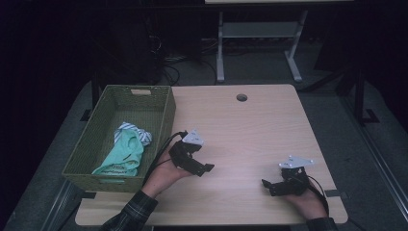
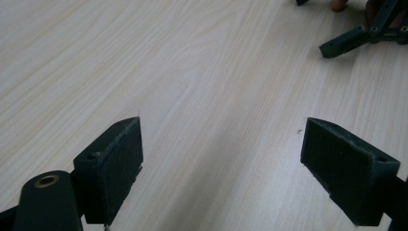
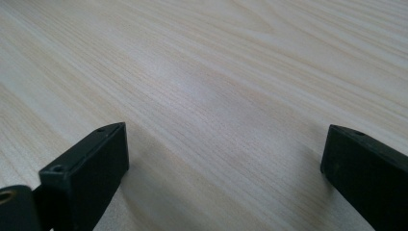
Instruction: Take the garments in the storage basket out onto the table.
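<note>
- Far left: green woven basket [image 1: 103,144] sits at the table's left edge, hanging partly off it. Inside lie a mint-green garment [image 1: 124,156] and a striped blue-white cloth [image 1: 134,132], bunched together toward the basket's near half.
- Judgement: the clothes look already put away; both pieces are in the basket and no cloth lies on the wooden table [image 1: 250,125].
- Left gripper [image 1: 204,169] hovers just right of the basket, held in the person's left hand [image 1: 163,173], plaid sleeve [image 1: 132,211] at the bottom edge. Jaws point right toward the table's middle.
- Left gripper view: jaws stand wide apart, nothing between them, bare wood below; the other gripper shows at top right.
- Table middle: bare wood, with a cable hole [image 1: 242,97] near the far edge.
- Right gripper [image 1: 269,186] near the table's front right, jaws pointing left, grey plate on top. Right gripper view: jaws wide, holding nothing, wood grain beneath.
- Judgement: task looks done or nearly so; what is left seems only to rest or pull the grippers back. Cannot tell whether more items wait off-table.
</note>
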`<control>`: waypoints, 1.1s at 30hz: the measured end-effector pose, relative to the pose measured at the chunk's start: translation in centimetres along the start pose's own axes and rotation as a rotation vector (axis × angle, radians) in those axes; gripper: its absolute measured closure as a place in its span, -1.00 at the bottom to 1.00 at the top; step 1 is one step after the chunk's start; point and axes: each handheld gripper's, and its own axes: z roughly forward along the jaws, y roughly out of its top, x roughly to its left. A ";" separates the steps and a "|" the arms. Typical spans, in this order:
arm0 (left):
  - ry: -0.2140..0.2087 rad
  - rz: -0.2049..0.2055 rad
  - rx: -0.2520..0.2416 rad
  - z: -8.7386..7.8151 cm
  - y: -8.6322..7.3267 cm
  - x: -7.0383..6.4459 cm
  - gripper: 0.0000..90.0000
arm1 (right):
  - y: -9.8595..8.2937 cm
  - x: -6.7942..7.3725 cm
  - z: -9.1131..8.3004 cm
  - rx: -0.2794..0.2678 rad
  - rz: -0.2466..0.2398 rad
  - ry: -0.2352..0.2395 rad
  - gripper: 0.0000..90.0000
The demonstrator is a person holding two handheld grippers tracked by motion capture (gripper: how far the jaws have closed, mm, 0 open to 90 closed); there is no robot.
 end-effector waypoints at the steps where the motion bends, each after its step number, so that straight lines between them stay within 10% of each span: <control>1: -0.005 -0.004 0.000 -0.1 0.1 0.1 -0.68 | 0.0 0.0 0.0 0.000 0.000 0.000 -0.95; 33: 0.011 0.005 -0.032 -2.5 1.7 1.3 -0.68 | 0.0 0.0 0.0 -0.001 -0.001 0.000 -0.95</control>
